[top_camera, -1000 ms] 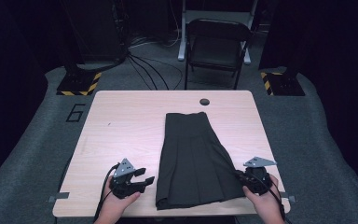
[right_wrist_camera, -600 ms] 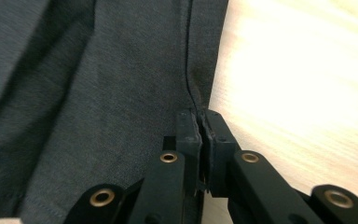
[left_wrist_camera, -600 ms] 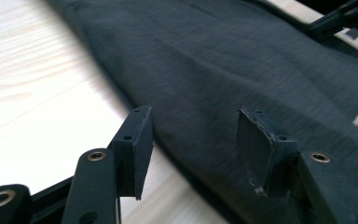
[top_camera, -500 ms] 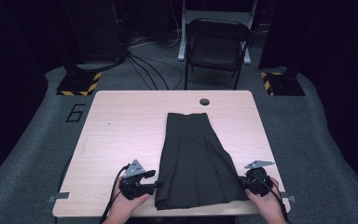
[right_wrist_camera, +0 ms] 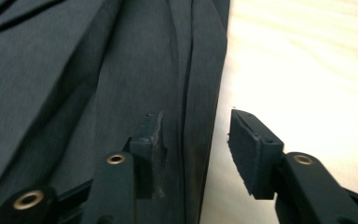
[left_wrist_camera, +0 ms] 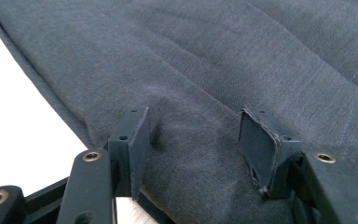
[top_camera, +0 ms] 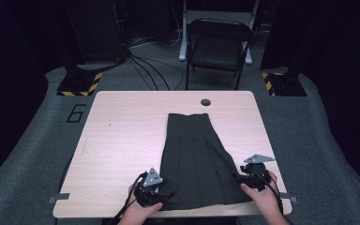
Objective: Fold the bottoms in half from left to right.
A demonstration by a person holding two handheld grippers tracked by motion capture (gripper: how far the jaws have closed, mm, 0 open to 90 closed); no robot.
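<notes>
Lying flat on the table (top_camera: 122, 131), the skirt (top_camera: 194, 159) runs from its waist at 12 o'clock to its hem at 6 o'clock, toward the person. At 7 o'clock of the skirt, the left gripper (left_wrist_camera: 193, 140) has its jaws apart over the hem corner, cloth between them, unpinched. At 4 o'clock, the right gripper (right_wrist_camera: 196, 140) has just been opening; its jaws straddle the skirt's side edge, one over cloth, one over bare wood.

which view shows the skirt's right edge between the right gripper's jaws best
The right gripper view: the right gripper stands open astride the dark skirt edge, pads off the cloth. The high view shows the whole skirt small; the left gripper view shows its other corner.
</notes>
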